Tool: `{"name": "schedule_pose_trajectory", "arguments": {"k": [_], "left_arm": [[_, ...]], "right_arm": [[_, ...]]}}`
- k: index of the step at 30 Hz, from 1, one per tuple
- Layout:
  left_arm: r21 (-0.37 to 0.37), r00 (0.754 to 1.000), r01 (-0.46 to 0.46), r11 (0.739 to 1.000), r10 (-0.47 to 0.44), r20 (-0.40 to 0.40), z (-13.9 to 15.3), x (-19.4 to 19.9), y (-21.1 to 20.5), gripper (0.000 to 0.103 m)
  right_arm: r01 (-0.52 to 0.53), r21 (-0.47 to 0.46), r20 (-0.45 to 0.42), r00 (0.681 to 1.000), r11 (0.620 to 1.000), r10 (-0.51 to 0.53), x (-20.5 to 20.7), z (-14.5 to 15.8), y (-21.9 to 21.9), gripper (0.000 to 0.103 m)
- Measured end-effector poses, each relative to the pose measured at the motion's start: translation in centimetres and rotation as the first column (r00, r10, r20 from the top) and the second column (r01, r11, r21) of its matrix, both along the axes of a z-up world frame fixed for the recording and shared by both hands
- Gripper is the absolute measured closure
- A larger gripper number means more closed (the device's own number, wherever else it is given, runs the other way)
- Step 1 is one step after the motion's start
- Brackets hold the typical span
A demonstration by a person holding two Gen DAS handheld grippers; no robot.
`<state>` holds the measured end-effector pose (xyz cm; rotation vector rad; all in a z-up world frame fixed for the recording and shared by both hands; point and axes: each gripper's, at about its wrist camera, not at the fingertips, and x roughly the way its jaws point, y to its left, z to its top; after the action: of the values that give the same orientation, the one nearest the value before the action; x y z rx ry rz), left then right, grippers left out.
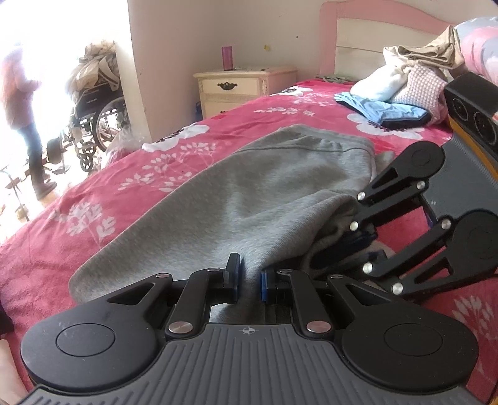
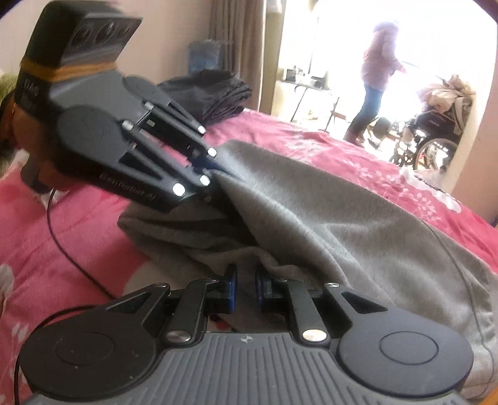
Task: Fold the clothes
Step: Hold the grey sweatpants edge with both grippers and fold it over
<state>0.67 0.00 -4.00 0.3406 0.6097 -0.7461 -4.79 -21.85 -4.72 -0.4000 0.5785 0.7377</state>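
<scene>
I had the grey fleece sweatshirt-like garment (image 1: 249, 193) spread across the pink flowered bedspread (image 1: 130, 180), its far hem lying flat and its near edge gathered up toward me. My left gripper (image 1: 248, 277) was clenched on a pinch of that near edge, the grey cloth running straight down between its blue-padded fingers (image 1: 233, 274). My right gripper (image 2: 246, 289) sat just beside it on the same bunched edge; cloth draped against one of its pads (image 2: 263, 288), but a slit showed between the jaws and I could not tell whether they truly gripped the fabric or only rested by it. The fleece looked thick, soft and limp, fairly light, the sort of cloth that sags and creases wherever it is not held, and not slippery against rubber pads. I judged the best hold to be at the edge or a seam, with the two pinches set well apart so the fabric hangs straight rather than bunching as it did here. Other clothes (image 1: 404, 78) lay heaped near the pink headboard (image 1: 373, 12), well apart from my work.
</scene>
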Motion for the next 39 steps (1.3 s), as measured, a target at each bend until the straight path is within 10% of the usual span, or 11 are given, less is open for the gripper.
{"name": "schedule_pose_trajectory", "arguments": {"k": [6,18,32,36,39], "left_arm": [[-0.015,1.0,-0.007,1.0,0.007,-0.005,0.0,0.1,0.2,0.092],[-0.023,1.0,0.002,1.0,-0.002,0.011,0.0,-1.0,0.4,0.092],[-0.047,1.0,-0.002,0.999,0.002,-0.004,0.0,-1.7,0.7,0.092],[-0.033,1.0,0.019,0.999,-0.019,-0.009,-0.3,-2.2,0.5,0.092],[-0.018,1.0,0.015,1.0,-0.015,-0.02,-0.8,-2.2,0.6,0.093]], "right_arm": [[-0.009,0.021,0.094,0.996,1.0,0.007,-0.7,-0.1,-0.3,0.09],[0.188,0.103,-0.133,0.976,0.977,-0.174,4.1,-2.2,-0.3,0.089],[0.096,-0.003,0.118,0.988,0.995,-0.095,-0.9,-1.3,-0.5,0.066],[0.182,0.091,-0.059,0.982,0.979,-0.177,2.5,-1.7,-1.0,0.065],[0.347,0.246,-0.344,0.904,0.905,-0.253,5.8,-2.3,-3.5,0.065]]}}
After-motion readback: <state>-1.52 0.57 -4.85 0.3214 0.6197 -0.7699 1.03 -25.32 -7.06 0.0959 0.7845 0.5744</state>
